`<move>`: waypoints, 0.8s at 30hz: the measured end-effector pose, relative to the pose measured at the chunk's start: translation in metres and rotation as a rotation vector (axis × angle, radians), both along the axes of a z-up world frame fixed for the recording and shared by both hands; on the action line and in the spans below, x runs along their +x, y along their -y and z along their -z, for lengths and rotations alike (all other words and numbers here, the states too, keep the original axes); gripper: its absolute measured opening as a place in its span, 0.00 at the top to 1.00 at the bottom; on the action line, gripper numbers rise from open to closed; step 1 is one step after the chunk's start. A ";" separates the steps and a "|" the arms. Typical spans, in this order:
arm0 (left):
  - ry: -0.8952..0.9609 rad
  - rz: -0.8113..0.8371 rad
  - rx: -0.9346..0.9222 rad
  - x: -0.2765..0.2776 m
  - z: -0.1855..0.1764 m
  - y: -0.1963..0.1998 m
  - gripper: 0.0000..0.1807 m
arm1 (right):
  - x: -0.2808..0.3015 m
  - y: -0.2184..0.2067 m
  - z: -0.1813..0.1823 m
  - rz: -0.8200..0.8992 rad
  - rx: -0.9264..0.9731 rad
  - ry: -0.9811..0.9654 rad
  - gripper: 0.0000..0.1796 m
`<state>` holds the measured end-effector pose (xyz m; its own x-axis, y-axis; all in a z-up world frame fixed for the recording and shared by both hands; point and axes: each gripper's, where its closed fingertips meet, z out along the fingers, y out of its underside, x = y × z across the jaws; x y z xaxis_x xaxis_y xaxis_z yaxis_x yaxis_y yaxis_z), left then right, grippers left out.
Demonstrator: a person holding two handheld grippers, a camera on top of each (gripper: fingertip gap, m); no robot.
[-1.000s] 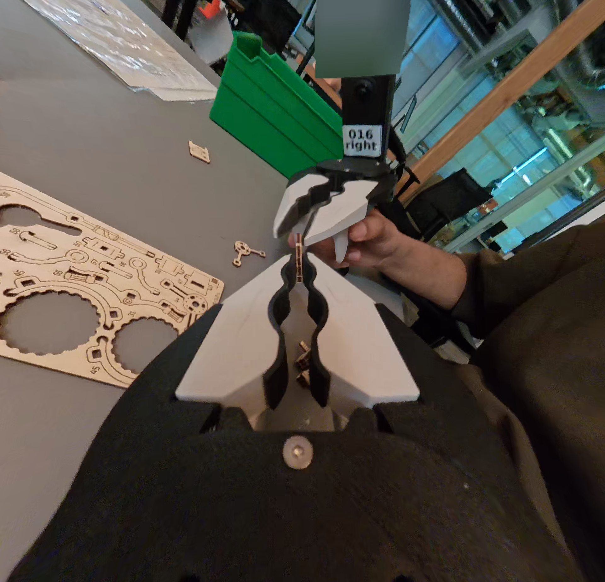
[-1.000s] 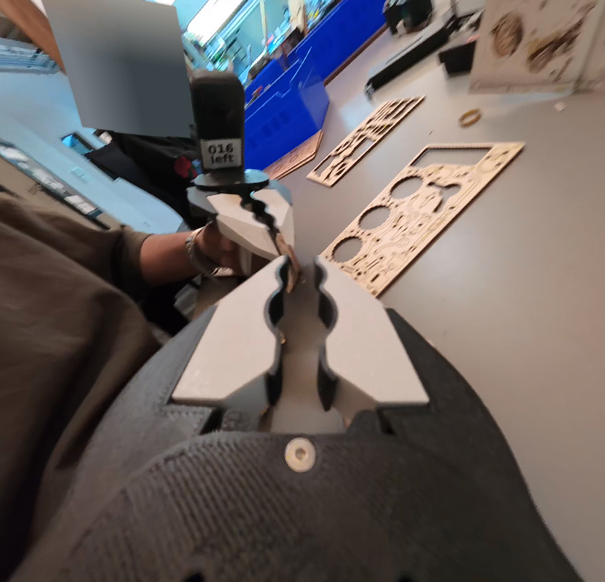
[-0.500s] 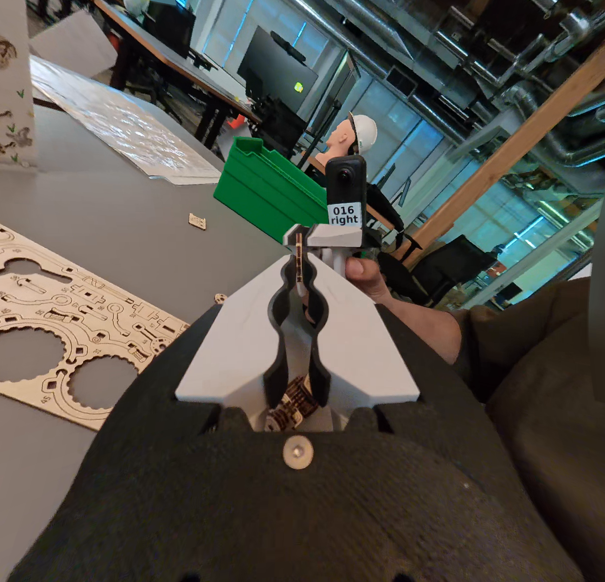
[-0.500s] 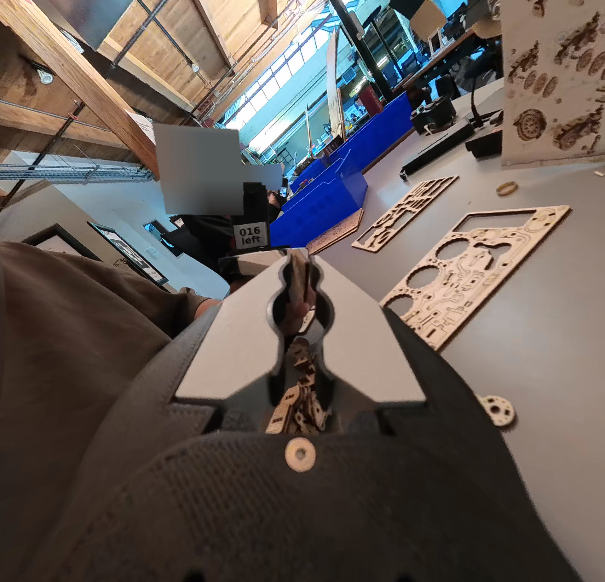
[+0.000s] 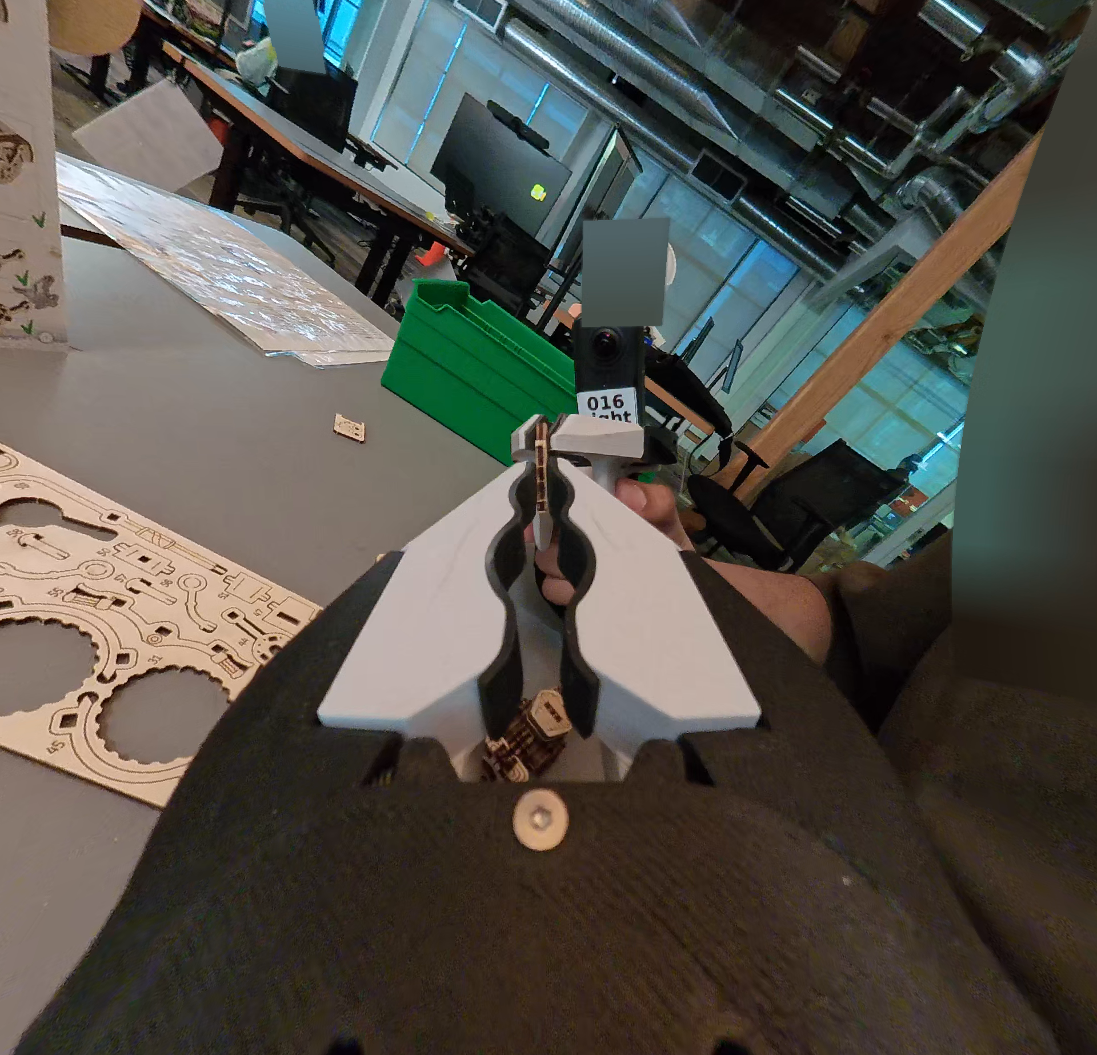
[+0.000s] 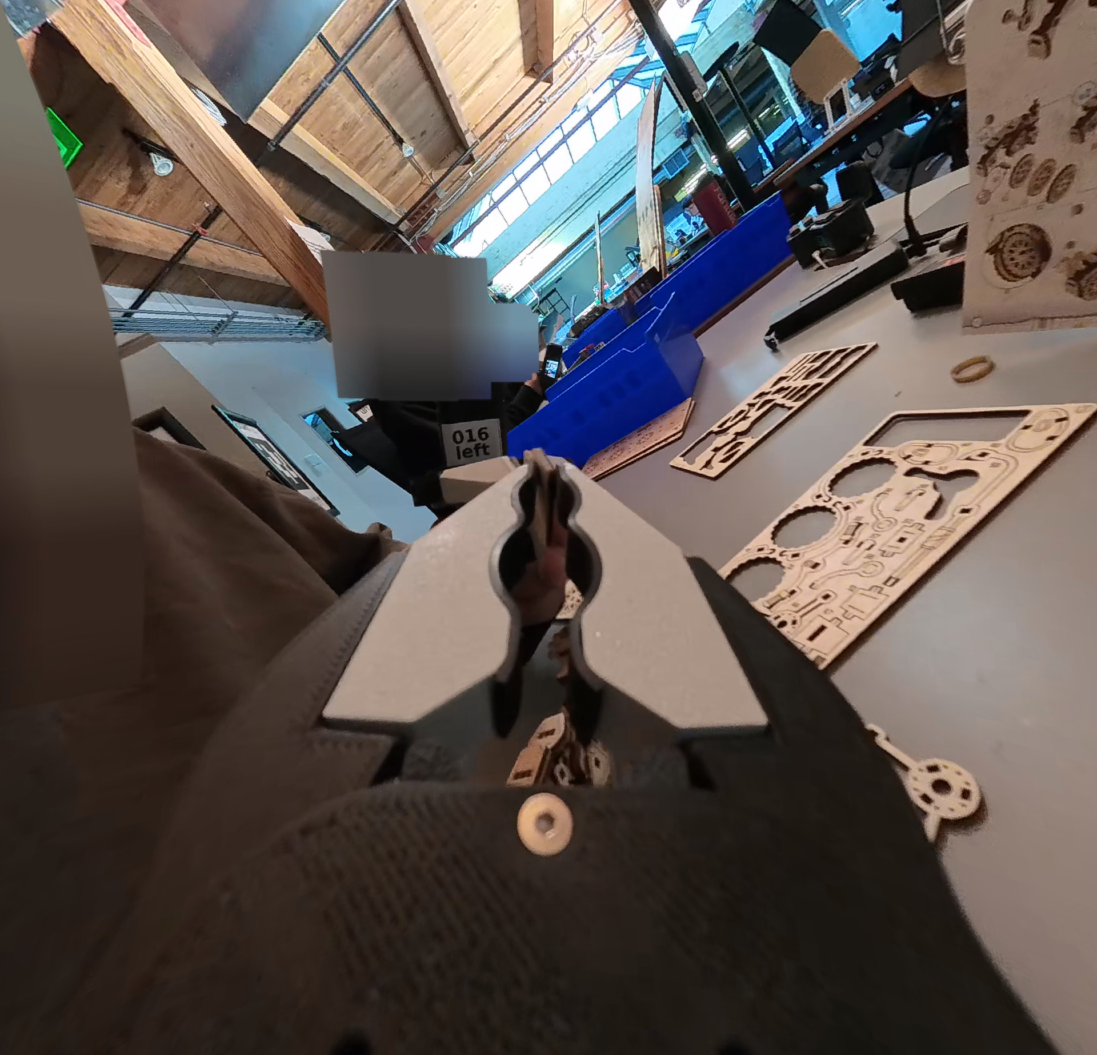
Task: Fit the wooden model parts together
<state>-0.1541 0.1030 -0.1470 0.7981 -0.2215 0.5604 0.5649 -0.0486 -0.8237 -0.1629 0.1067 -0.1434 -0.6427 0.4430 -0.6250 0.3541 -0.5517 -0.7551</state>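
While each tool pinches it, the thin wooden part (image 5: 541,480) stands edge-on.

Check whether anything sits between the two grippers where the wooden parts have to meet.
Nothing visible does. The left gripper is shut on a thin wooden piece, and the right gripper is shut on its own flat wooden parts. The tips meet head-on, raised off the grey table, nothing between.

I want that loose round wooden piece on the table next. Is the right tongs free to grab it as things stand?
Probably not yet. The right tongs are shut on a thin wooden part, so they must let go first. The round piece itself lies uncovered on the table.
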 end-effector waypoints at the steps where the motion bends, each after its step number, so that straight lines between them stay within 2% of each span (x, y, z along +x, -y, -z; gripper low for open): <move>1: -0.006 -0.002 0.001 0.000 0.000 0.000 1.00 | 0.000 0.000 0.000 -0.002 -0.006 -0.002 0.98; 24: -0.049 -0.010 -0.004 0.002 -0.001 0.000 1.00 | 0.001 0.000 -0.001 -0.027 -0.018 -0.020 0.98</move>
<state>-0.1520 0.1026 -0.1459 0.8266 -0.2111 0.5218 0.5247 -0.0464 -0.8500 -0.1618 0.1071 -0.1420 -0.6667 0.4144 -0.6195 0.3536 -0.5559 -0.7523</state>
